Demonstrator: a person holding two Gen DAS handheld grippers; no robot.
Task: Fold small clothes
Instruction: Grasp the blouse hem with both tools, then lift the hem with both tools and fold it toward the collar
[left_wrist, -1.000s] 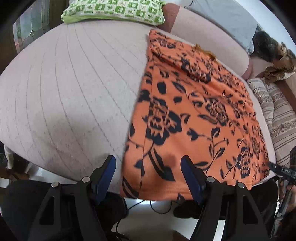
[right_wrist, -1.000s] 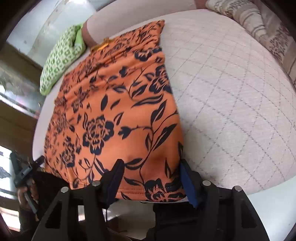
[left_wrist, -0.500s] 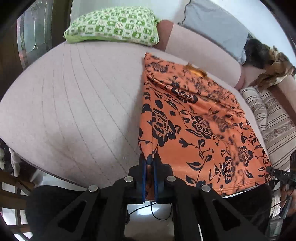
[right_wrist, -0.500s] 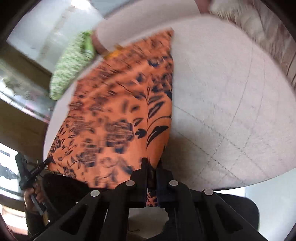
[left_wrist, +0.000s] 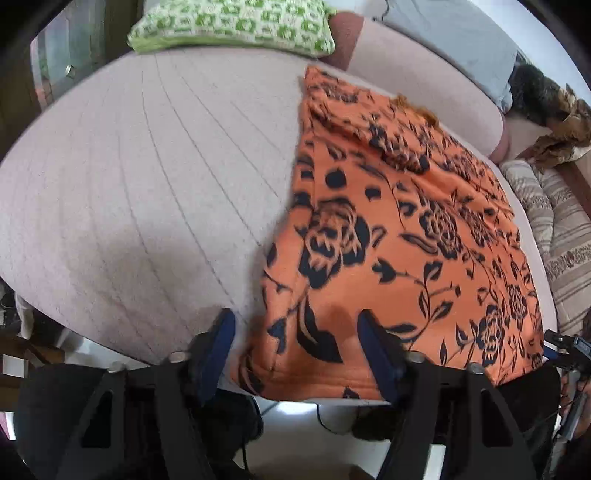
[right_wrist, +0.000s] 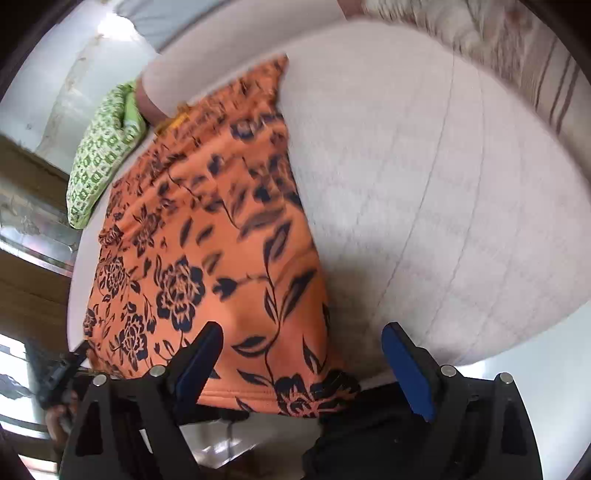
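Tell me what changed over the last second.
Half a second ago both grippers were pinched shut on the orange floral garment's near hem corners. Now the left gripper and right gripper are open again and have let go. The garment stays flat on the bed; the green pillow is unmoved.

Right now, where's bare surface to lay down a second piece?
Widest bare stretch: quilted cover left of the orange floral garment, below the green pillow. Also bare on the garment's other side, up to the striped cushion. Crowded: far right corner.
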